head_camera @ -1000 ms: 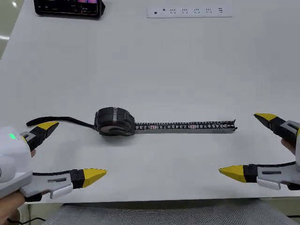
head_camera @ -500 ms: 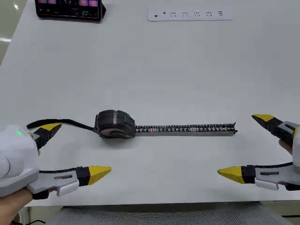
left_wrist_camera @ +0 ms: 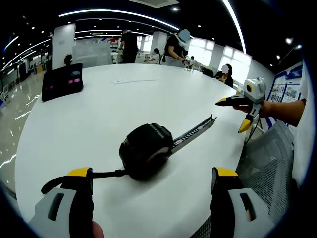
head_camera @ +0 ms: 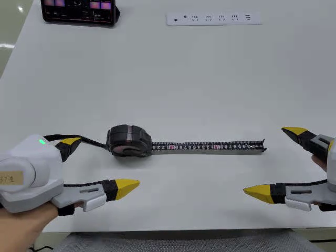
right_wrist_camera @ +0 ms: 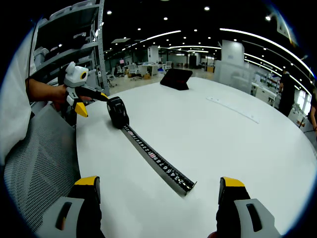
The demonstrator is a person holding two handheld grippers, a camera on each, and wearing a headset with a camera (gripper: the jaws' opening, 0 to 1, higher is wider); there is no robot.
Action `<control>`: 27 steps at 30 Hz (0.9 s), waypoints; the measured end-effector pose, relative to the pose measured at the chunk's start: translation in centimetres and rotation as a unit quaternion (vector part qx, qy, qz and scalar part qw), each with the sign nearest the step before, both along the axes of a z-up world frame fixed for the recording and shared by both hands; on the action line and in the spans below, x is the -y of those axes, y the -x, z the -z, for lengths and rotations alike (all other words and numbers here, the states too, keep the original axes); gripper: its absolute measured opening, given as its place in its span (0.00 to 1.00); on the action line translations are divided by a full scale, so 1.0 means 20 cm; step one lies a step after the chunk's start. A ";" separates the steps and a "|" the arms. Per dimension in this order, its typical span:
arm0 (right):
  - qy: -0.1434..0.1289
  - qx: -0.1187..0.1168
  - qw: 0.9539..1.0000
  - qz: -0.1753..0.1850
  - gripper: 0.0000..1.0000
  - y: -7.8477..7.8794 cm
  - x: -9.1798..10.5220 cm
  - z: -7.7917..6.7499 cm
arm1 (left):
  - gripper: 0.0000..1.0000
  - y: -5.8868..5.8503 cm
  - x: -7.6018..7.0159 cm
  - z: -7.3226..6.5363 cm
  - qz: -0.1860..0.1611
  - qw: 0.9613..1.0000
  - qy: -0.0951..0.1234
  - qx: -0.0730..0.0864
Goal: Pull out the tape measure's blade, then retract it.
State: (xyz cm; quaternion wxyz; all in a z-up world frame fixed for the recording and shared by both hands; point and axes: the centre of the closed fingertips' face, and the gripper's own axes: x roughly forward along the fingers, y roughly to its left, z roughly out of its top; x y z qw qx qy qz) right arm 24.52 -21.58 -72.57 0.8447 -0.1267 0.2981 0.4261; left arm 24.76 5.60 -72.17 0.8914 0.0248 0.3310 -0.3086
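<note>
A: Black round tape measure case (head_camera: pixel 128 140)?
B: Lying on the white tabletop (head_camera: pixel 184 79), just ahead of the left gripper (head_camera: pixel 108 162), in line with the gap between its yellow-tipped fingers (head_camera: pixel 125 186), touching neither.
A: Those fingers?
B: Spread wide, holding nothing.
A: Dark numbered blade (head_camera: pixel 207 146)?
B: Drawn out flat from the case, hooked end just short of the right gripper (head_camera: pixel 264 160). Spread wide there too, empty. Black wrist strap (head_camera: pixel 92 140) trailing past the far left fingertip.
</note>
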 end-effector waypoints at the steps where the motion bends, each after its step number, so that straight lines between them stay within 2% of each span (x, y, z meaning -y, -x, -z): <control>1: 0.000 0.000 1.000 -0.001 0.99 0.00 0.00 0.00 | 0.97 -0.01 0.01 0.00 0.000 1.000 0.002 -0.001; 8: -0.001 0.000 1.000 -0.002 0.99 -0.01 -0.01 0.00 | 0.97 -0.04 0.04 0.00 -0.008 1.000 0.004 -0.005; 16: -0.002 0.004 1.000 -0.004 0.99 -0.03 -0.02 -0.01 | 0.96 -0.04 0.10 0.02 -0.012 1.000 0.003 -0.015; 24: -0.002 0.006 1.000 -0.004 0.99 -0.04 -0.01 -0.02 | 0.95 -0.06 0.13 0.03 -0.027 0.999 0.014 -0.020; 27: -0.002 0.006 1.000 -0.005 0.99 -0.04 -0.01 -0.02 | 0.95 -0.07 0.14 0.02 -0.035 0.999 0.027 -0.021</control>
